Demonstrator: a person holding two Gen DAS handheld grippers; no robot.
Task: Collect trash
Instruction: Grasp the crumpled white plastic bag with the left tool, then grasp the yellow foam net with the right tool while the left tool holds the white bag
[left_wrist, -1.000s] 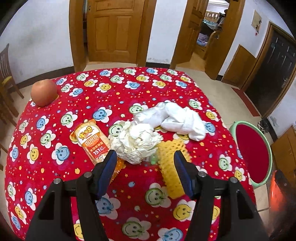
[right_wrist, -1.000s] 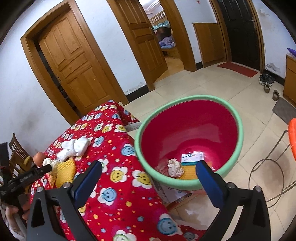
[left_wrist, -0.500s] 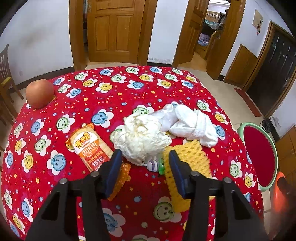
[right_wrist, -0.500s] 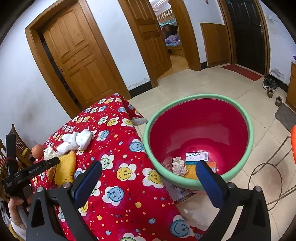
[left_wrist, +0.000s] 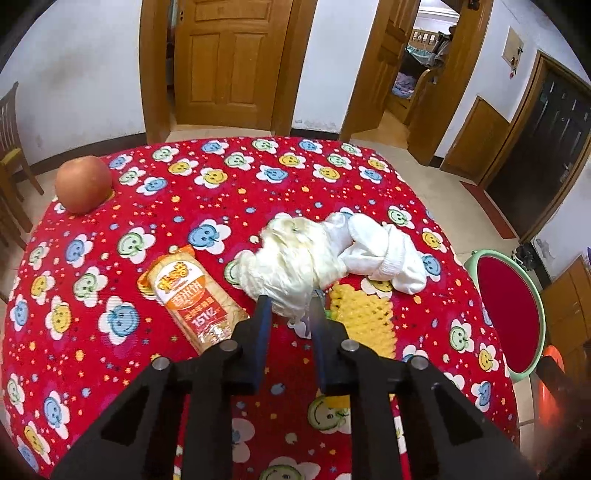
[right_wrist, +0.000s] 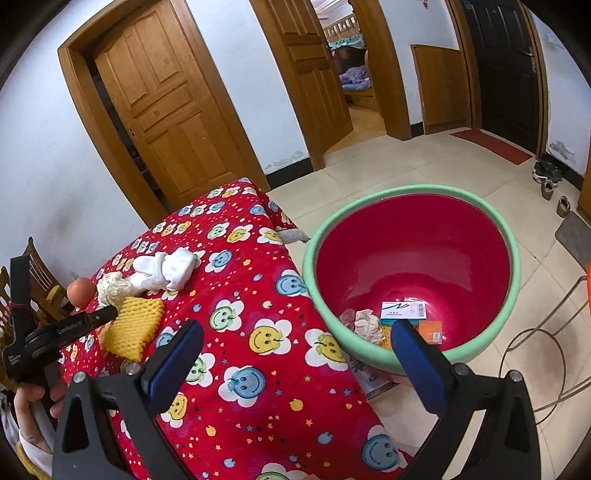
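Observation:
A crumpled cream wad of plastic (left_wrist: 291, 254) lies mid-table on the red smiley tablecloth (left_wrist: 184, 177). My left gripper (left_wrist: 290, 308) is shut on the wad's near edge, with both pads pressing into it. Left of the wad lies an orange snack wrapper (left_wrist: 192, 295), and to its right a yellow foam net (left_wrist: 360, 317). My right gripper (right_wrist: 295, 328) stands open and empty over the table's near right edge, beside the red basin with a green rim (right_wrist: 406, 192). In the basin lie crumpled paper (right_wrist: 365, 325) and a small box (right_wrist: 402, 310).
A white sock (left_wrist: 384, 251) touches the wad's far right side. An apple (left_wrist: 83, 188) sits at the table's far left. The basin (left_wrist: 541, 317) stands on the floor off the table's right edge. Wooden chairs (left_wrist: 11, 147) stand at the left. A person's hand (right_wrist: 33, 398) grips the left tool.
The left jaws have come together from wide open onto the cream wad, after the gripper edged forward to it. The right gripper has shifted slightly and stays open.

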